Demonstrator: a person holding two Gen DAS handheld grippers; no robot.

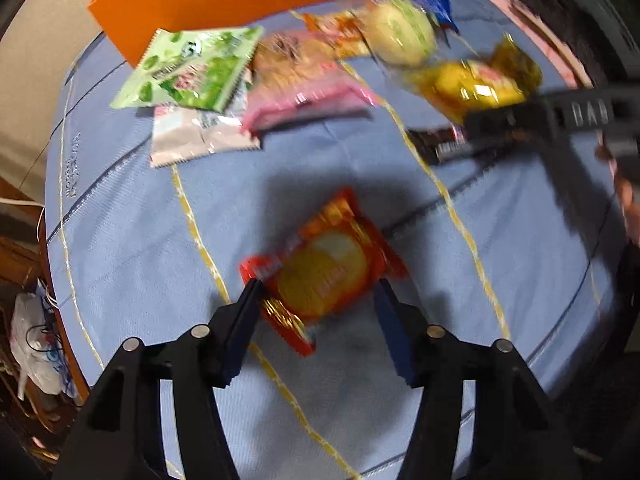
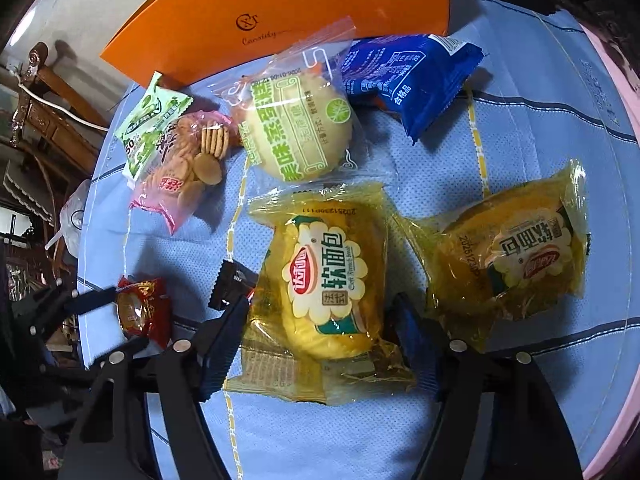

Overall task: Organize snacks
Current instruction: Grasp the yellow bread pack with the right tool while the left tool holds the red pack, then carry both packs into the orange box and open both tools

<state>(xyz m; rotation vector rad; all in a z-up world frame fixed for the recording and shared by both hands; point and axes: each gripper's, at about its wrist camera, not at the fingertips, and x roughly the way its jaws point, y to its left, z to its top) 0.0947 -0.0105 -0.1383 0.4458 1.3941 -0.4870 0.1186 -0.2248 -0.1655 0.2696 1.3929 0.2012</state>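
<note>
A red and yellow snack packet [image 1: 324, 276] lies on the blue cloth, seen blurred in the left wrist view. My left gripper [image 1: 318, 284] points down over it, open, one finger at each end of the packet. The right wrist view shows a yellow soft-bread packet [image 2: 328, 280] flat on the cloth. My right gripper [image 2: 322, 304] straddles it, open, with the wrapper's edges against the fingers. The red packet [image 2: 142, 312] and the left gripper [image 2: 128, 320] also show at the far left of that view.
An orange box [image 2: 280, 12] stands at the back. Before it lie a green packet [image 2: 150, 132], a pink biscuit bag [image 2: 180, 172], a round pale cake [image 2: 300, 132] and a blue packet [image 2: 412, 76]. A second yellow bread packet [image 2: 516, 248] lies right. A small dark packet [image 2: 232, 284] sits by my right gripper's left finger.
</note>
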